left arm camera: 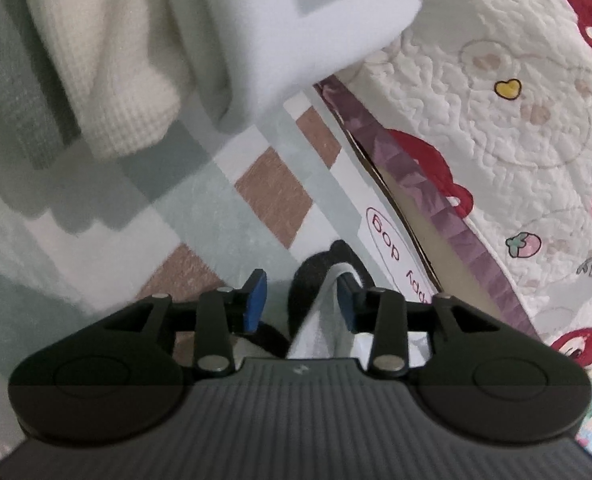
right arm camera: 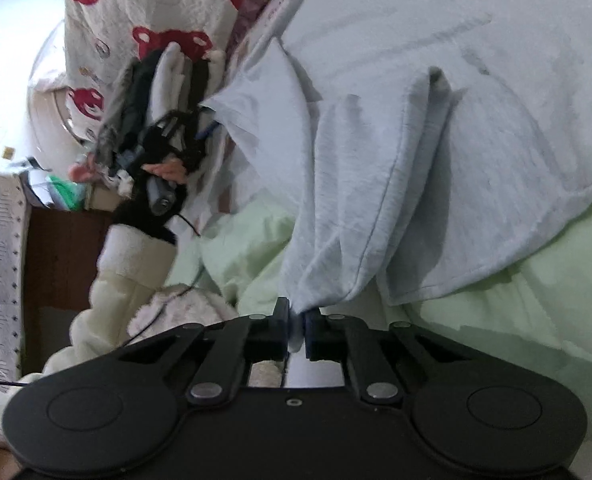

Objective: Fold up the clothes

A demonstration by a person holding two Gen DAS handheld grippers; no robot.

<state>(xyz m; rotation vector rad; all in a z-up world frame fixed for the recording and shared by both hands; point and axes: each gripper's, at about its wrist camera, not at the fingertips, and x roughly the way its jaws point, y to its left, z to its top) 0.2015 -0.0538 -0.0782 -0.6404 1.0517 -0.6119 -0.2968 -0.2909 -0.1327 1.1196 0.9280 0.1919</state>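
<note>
Right gripper jaws pinching the pale blue garment (hem bunched), left gripper jaws spread

Between the black right gripper fingers hangs a pale blue-grey garment; beneath it lies light green bedding. The left gripper has blue pads. Ahead of them lies a checked sheet, mint, white and brown; to their right a cream quilt has red bears.

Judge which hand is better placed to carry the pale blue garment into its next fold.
Right, probably. The right tongs are pinched on the pale blue garment's edge, with the cloth draped ahead. The left tongs stand open, not clamping anything.
</note>
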